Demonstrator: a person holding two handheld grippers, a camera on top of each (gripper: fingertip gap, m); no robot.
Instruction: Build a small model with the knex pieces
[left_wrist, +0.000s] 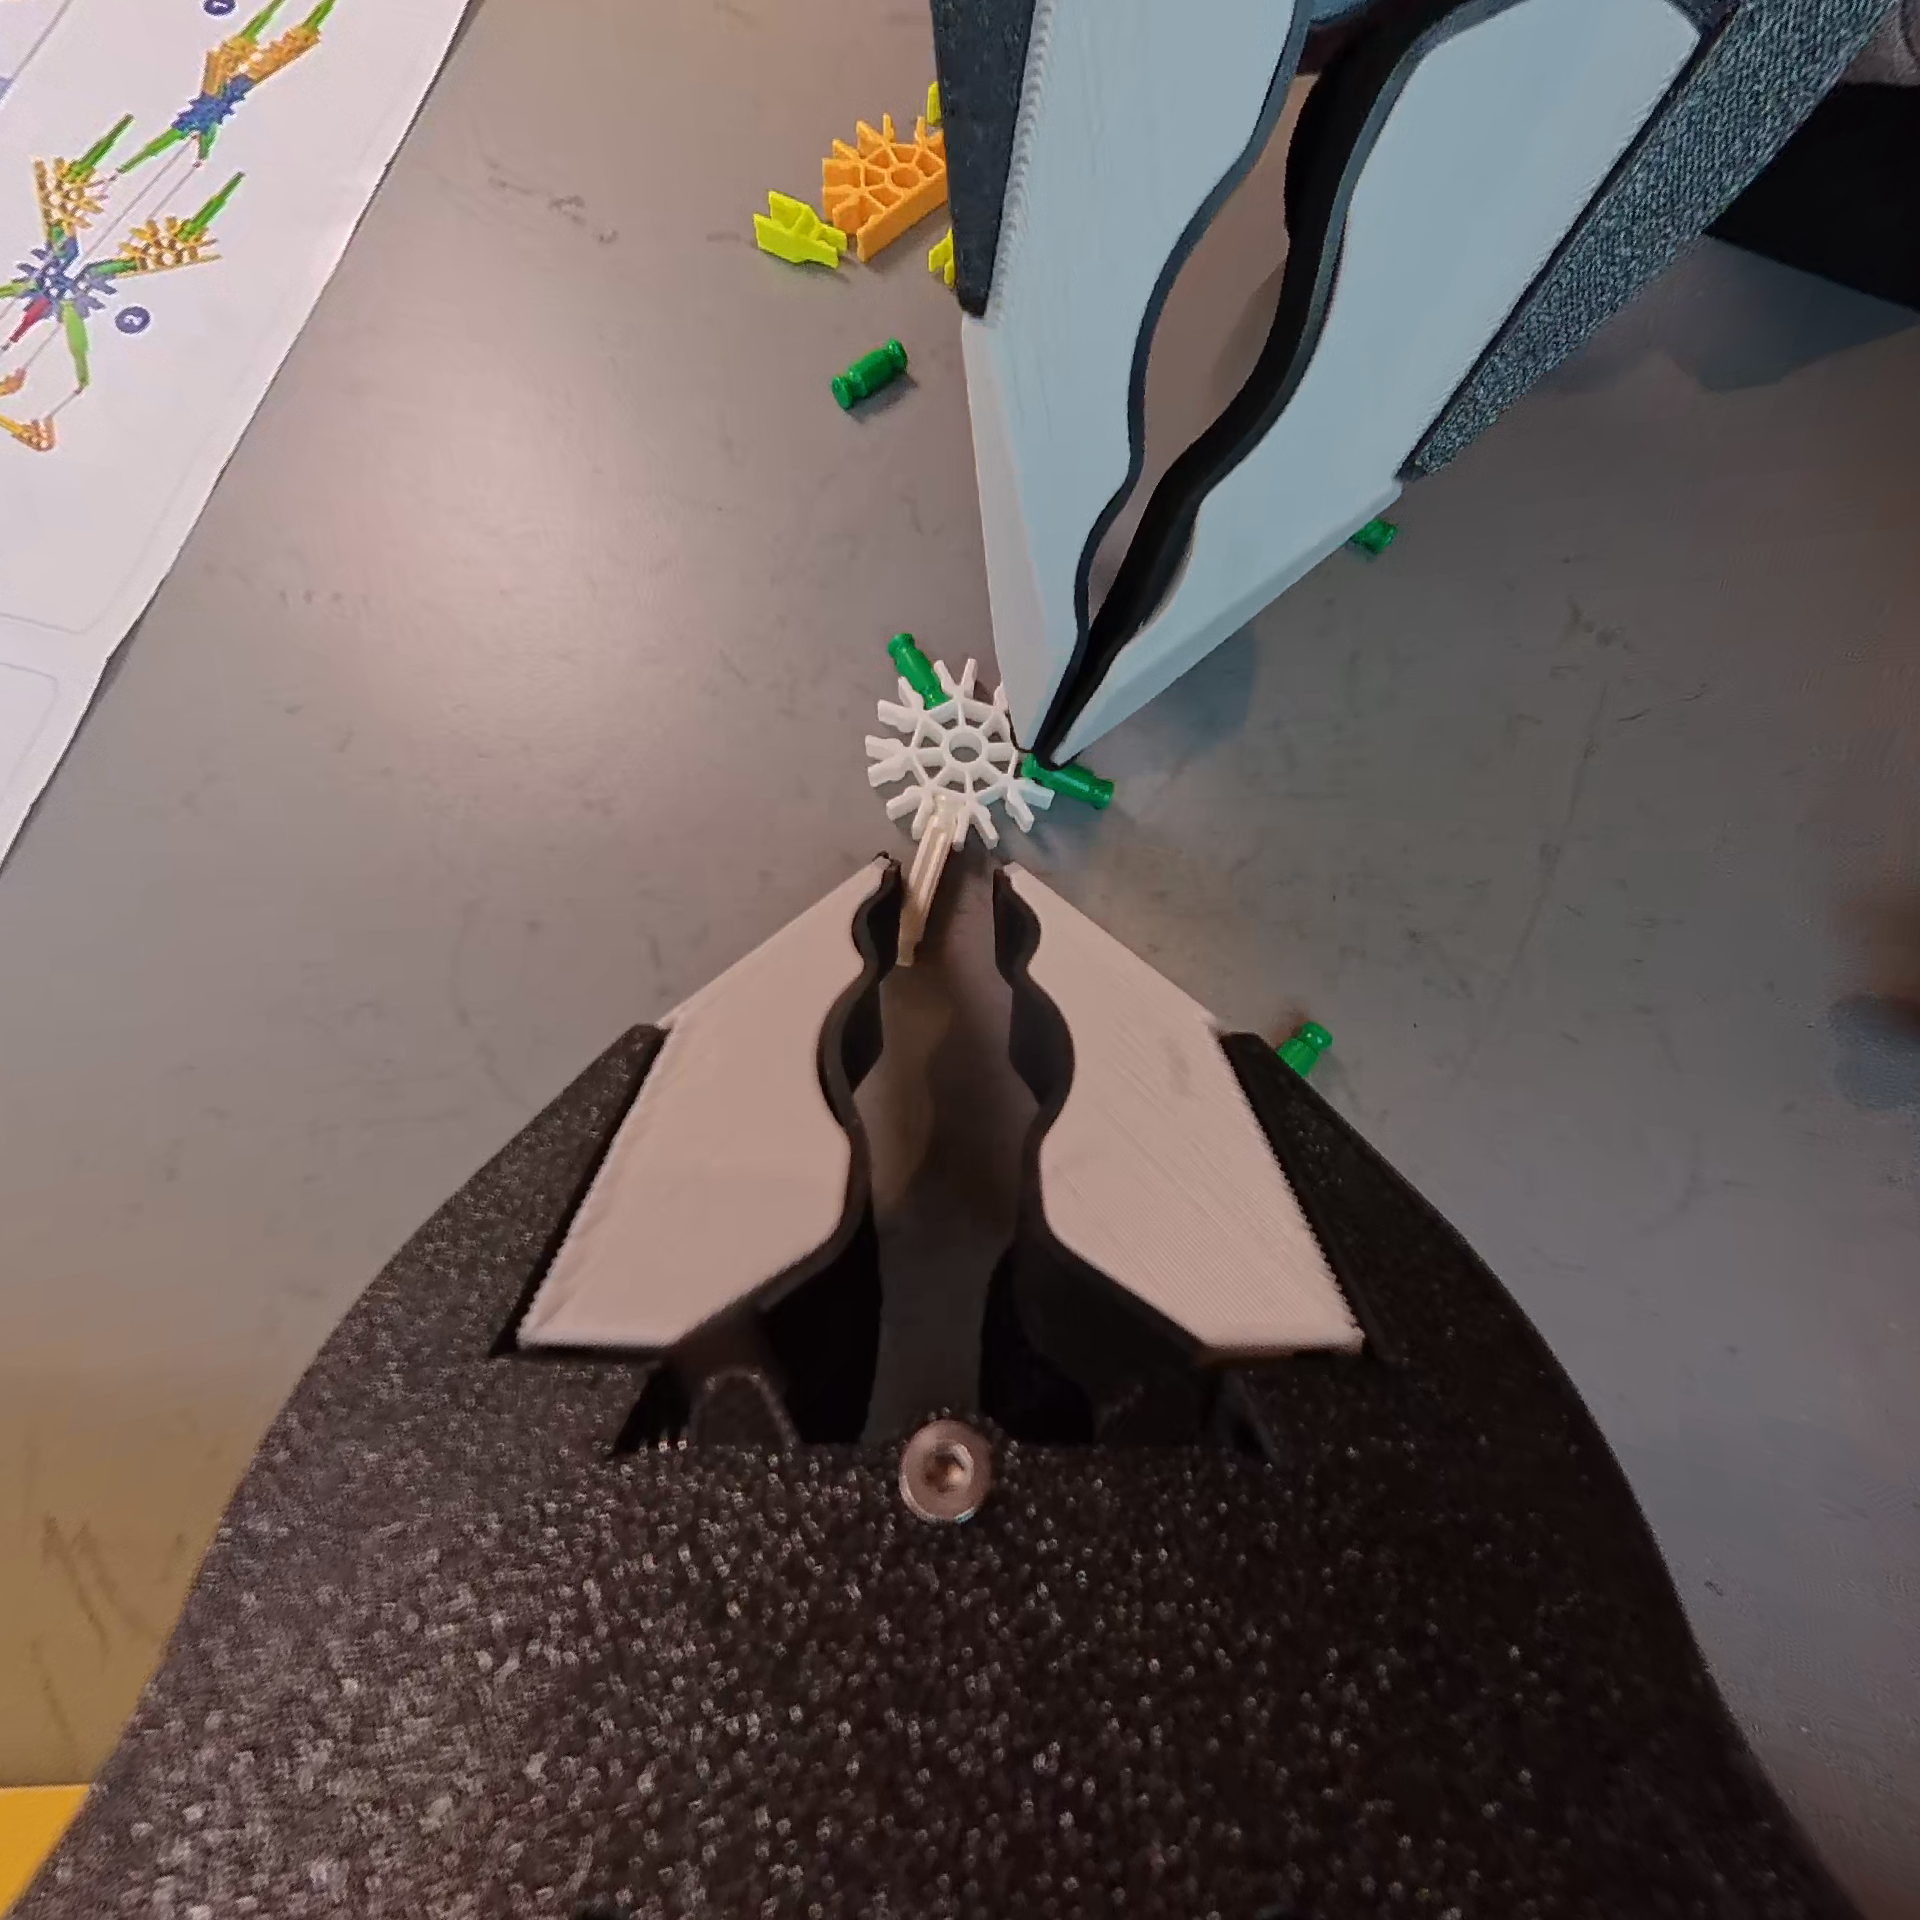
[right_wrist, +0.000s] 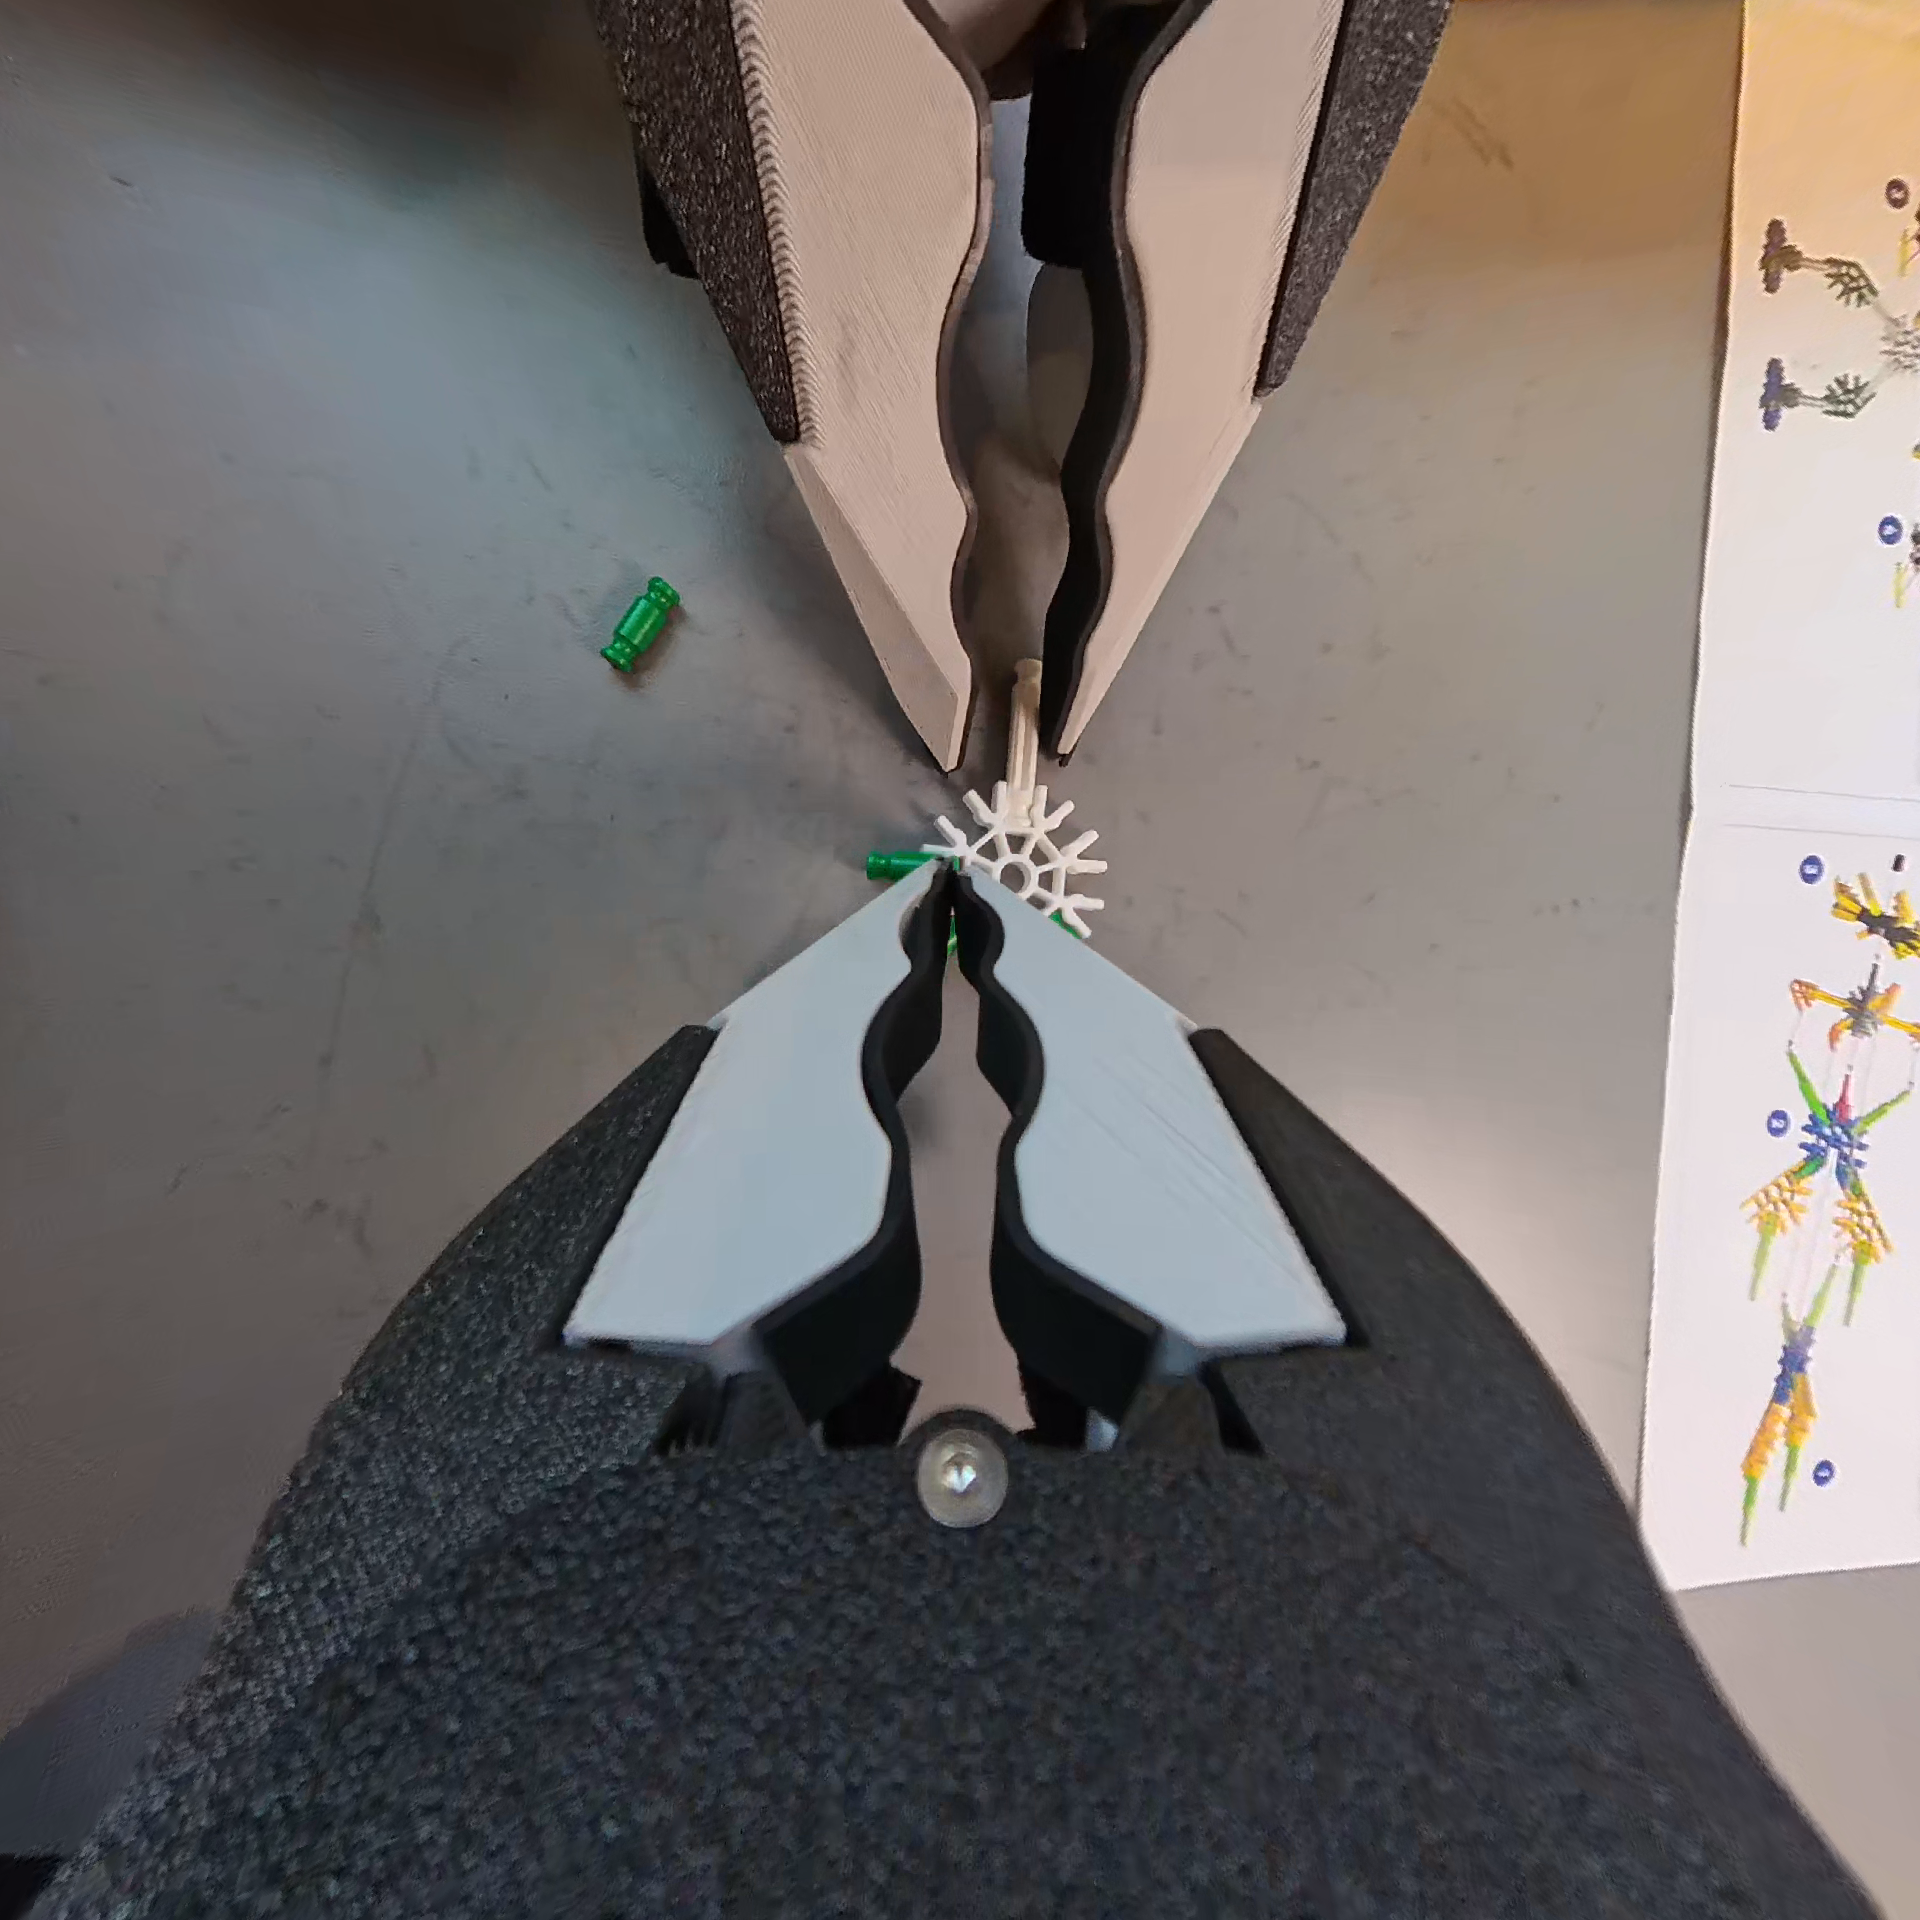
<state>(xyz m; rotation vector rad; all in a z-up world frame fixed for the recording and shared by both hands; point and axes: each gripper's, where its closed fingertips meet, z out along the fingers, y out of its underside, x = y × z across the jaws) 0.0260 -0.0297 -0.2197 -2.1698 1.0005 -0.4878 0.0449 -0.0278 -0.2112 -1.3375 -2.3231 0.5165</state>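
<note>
Hub (left_wrist: 958, 750), white and spoked like a snowflake, lies flat on the worktop (left_wrist: 416, 831) between my two grippers, with no worktop edge in sight near it.

Three rods already sit in its slots. A white rod (left_wrist: 928, 883) runs from one slot back into my left gripper (left_wrist: 940, 878). Those jaws stand narrow but not closed. The rod leans on one pad and is clear of the other, so I judge it is not clamped.

My right gripper (left_wrist: 1039, 764) comes in from the opposite side. Its tips are pinched together on a green rod (left_wrist: 1075, 787), right where that rod meets the hub. I cannot tell if the rod is fully seated. A second green rod (left_wrist: 908, 665) sticks out of another slot, touched by neither gripper.

The other slots stand empty. Spare green rods lie loose: one (left_wrist: 871, 376) well beyond the hub, one (left_wrist: 1374, 535) half hidden behind my right gripper, one (left_wrist: 1304, 1047) beside my left finger. Farther off lie an orange piece (left_wrist: 883, 197) and a yellow piece (left_wrist: 795, 231), both untouched. A printed sheet (left_wrist: 156, 208) of coloured diagrams lies along one side of the worktop.
</note>
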